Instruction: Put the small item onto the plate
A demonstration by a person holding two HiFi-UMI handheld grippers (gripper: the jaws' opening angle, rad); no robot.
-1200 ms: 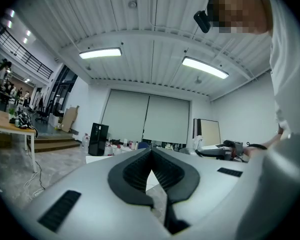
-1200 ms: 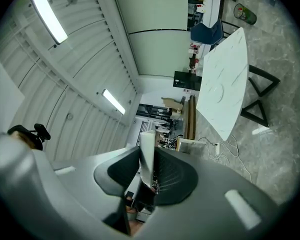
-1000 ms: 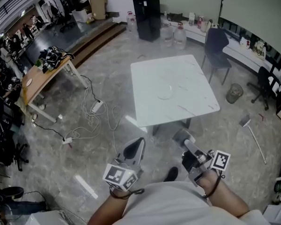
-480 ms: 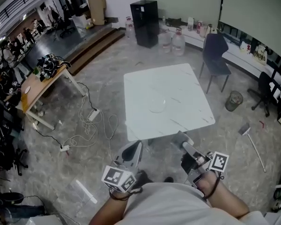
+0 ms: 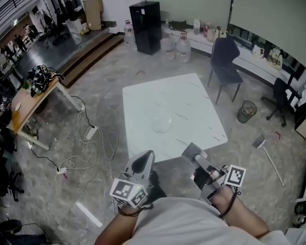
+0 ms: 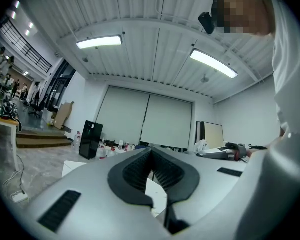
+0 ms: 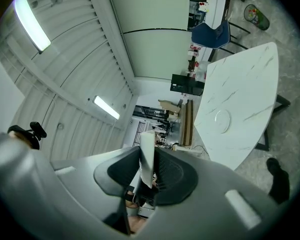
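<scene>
Small item point(image 7: 147, 156) — clamped in right gripper point(image 5: 193, 153)

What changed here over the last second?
The person has stepped closer to the table: it and the clear plate sit lower and nearer in the head view. Nothing was taken or let go: the right hand-held gripper stays shut on the small white item, the left hand-held gripper stays shut and empty.
</scene>
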